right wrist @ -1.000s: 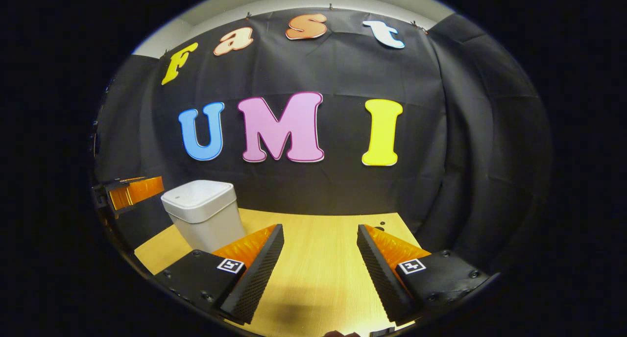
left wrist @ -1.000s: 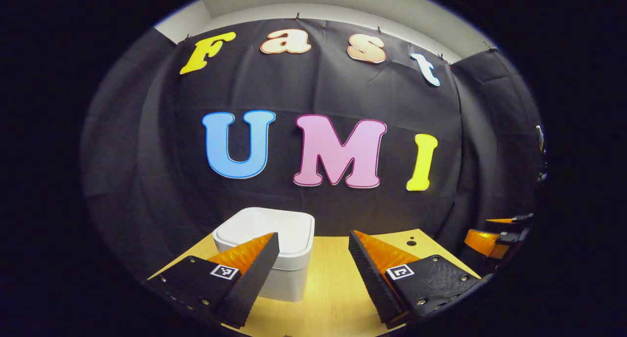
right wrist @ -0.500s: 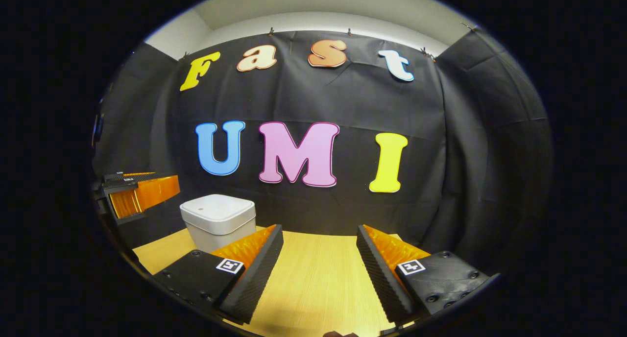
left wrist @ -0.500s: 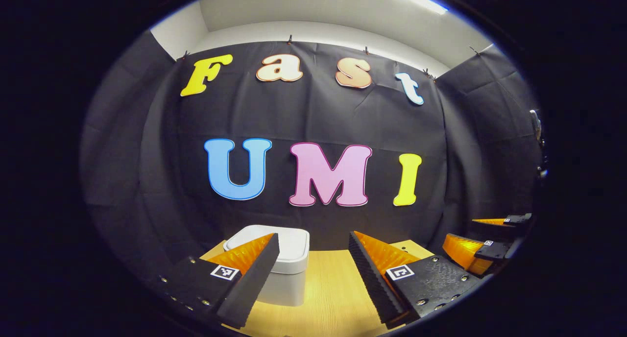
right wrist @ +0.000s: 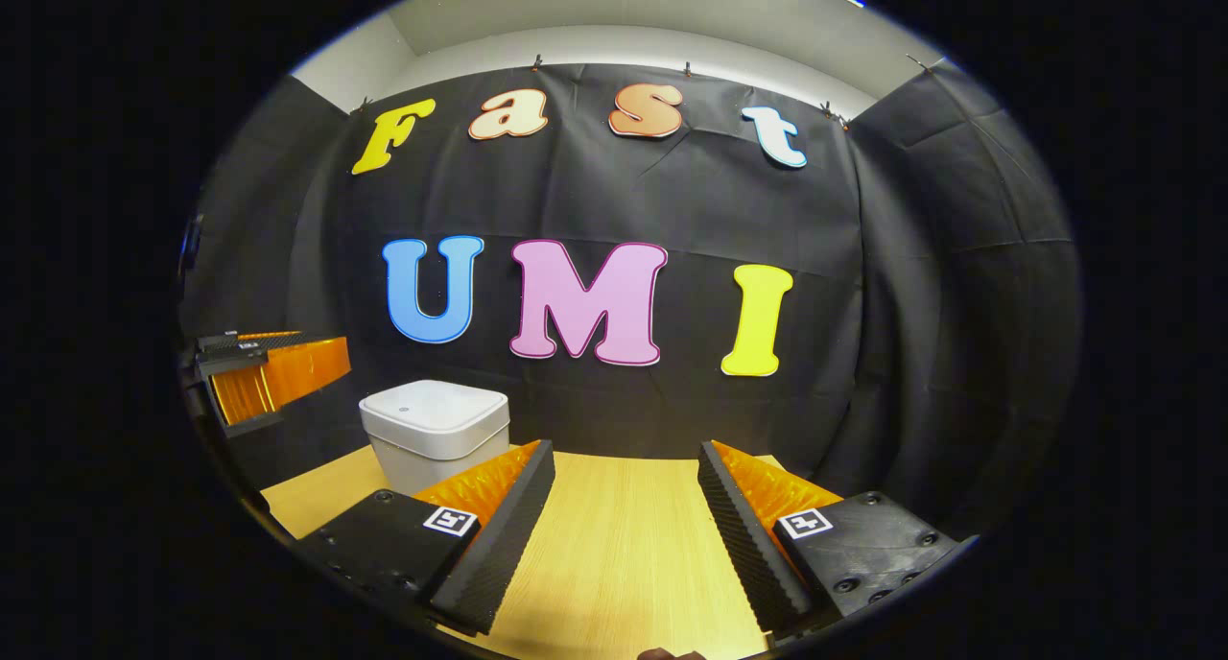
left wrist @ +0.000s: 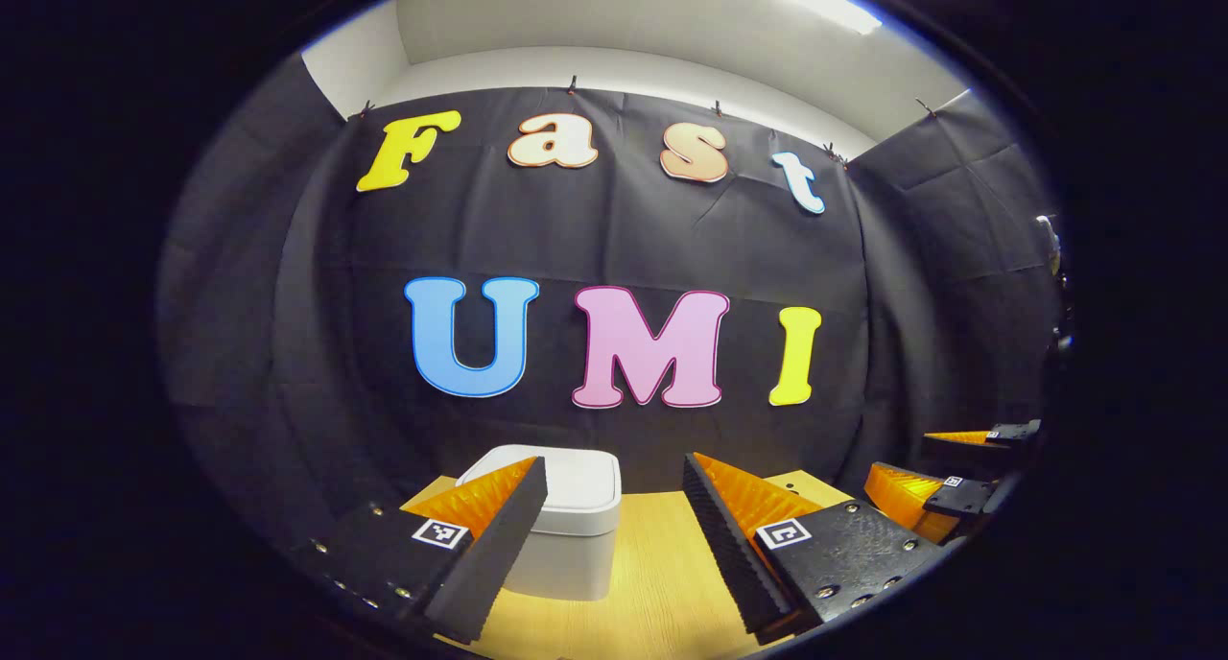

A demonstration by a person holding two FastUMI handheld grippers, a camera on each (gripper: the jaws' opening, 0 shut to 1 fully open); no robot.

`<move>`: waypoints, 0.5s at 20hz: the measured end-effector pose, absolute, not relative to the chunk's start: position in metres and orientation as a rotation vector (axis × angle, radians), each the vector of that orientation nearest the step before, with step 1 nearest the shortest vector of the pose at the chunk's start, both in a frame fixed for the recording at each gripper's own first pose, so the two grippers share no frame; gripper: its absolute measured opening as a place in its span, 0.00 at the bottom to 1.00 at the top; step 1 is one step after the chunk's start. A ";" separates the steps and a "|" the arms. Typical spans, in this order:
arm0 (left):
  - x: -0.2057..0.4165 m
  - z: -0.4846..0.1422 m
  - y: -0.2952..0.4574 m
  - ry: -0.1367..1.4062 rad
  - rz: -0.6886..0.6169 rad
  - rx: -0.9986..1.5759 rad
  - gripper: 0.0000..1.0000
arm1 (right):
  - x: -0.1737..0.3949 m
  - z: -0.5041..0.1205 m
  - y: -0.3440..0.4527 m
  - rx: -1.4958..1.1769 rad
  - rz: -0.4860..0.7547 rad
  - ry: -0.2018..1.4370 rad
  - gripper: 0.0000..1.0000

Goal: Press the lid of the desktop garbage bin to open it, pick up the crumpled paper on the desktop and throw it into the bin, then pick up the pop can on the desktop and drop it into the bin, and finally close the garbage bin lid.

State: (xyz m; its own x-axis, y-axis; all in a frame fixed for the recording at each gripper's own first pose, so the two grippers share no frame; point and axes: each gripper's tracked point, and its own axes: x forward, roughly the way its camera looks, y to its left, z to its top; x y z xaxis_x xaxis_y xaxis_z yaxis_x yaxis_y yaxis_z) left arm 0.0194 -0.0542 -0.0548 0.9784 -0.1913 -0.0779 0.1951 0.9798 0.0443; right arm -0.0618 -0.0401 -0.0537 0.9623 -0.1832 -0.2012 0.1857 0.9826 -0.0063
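A white square bin (left wrist: pixel 573 526) with its lid down stands on the wooden desk (left wrist: pixel 662 583), partly behind my left gripper's near finger. My left gripper (left wrist: pixel 614 478) is open and holds nothing, a short way back from the bin. In the right gripper view the same bin (right wrist: pixel 436 430) sits at the back left of the desk (right wrist: pixel 624 545). My right gripper (right wrist: pixel 625 463) is open over bare wood, well to the bin's right. The left gripper (right wrist: pixel 273 377) hangs at that view's left edge, and the right gripper (left wrist: pixel 945 473) shows at the left gripper view's right edge.
Black cloth walls close the desk at the back and on both sides. The desk's far edge runs right behind the bin. Bare wood lies between the two grippers.
Both grippers have drawn back and tilted upward, so the bin looks smaller and lower in both views. The bin's lid stays down. Both jaws stay apart.
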 end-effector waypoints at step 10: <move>0.015 -0.046 -0.065 0.035 -0.254 0.056 0.94 | -0.076 -0.053 -0.035 0.008 -0.223 0.206 0.98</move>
